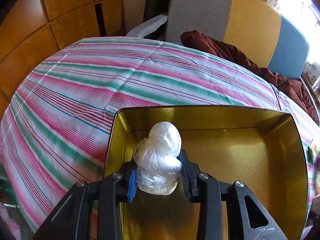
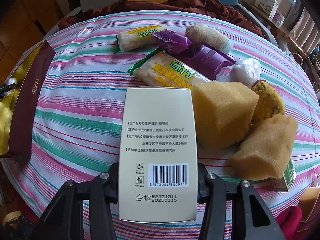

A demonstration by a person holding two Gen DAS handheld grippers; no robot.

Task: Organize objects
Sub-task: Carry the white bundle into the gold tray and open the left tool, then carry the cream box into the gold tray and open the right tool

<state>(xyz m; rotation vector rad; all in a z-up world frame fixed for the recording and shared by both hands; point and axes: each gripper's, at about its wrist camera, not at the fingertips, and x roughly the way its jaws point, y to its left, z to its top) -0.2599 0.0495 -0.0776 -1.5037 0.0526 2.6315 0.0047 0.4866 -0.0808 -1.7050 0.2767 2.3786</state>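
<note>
My left gripper point(image 1: 158, 158) is shut on a white bundle wrapped in clear plastic point(image 1: 163, 140). It holds the bundle low inside the open gold tin point(image 1: 240, 118), near the tin's left wall. In the right wrist view the same tin point(image 2: 24, 108) shows its maroon outer side at the left of the table. My right gripper point(image 2: 158, 168) is shut on a cream carton with a barcode point(image 2: 158, 120), held above the striped cloth point(image 2: 76, 104). Beyond the carton lie cracker packs point(image 2: 170, 72), purple packets point(image 2: 208, 60), a rolled towel point(image 2: 210, 36), another wrapped bundle point(image 2: 246, 70) and yellow sponge pieces point(image 2: 222, 114).
A brown cloth point(image 1: 230, 48) is bunched along the table's far edge, with grey, yellow and blue panels point(image 1: 254, 20) standing behind it. Wooden cabinets point(image 1: 60, 10) are at the left. A small green box point(image 2: 288, 176) lies under the near sponge point(image 2: 266, 148) at the right.
</note>
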